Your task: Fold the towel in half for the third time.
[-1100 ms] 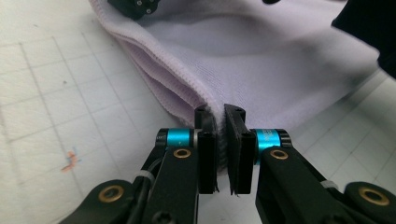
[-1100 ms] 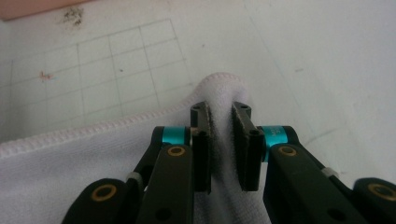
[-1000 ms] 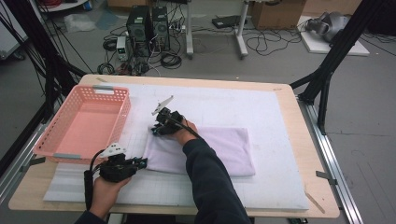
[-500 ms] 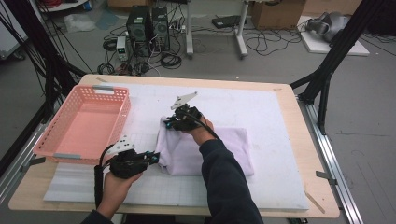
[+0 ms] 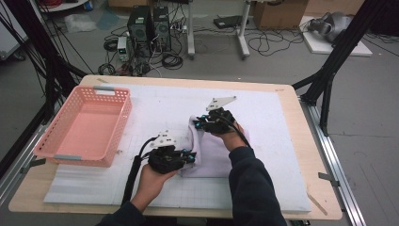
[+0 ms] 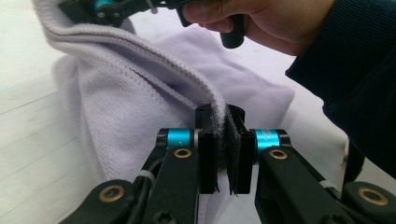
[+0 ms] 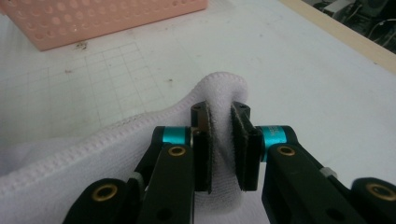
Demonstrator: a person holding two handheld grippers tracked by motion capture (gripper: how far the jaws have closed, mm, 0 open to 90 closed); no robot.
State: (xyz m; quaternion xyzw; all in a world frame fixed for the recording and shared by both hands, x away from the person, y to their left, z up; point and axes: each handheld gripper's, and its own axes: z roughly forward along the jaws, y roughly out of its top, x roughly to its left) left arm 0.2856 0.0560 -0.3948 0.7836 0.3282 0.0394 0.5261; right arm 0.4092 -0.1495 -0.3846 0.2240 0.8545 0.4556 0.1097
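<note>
Left tool [image 5: 189, 157] and right tool [image 5: 197, 123] each clamp the lavender towel's [image 5: 214, 153] hem at frame centre; no legible markings.

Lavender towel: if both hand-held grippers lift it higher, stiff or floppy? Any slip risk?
Likely floppy: the towel bunches and sags between the left hand-held gripper and the right hand-held gripper rather than holding a flat shape. Probably light, since pinched edges alone carry the raised part. Slip looks unlikely: the looped terry fabric is pressed between padded jaws.
</note>
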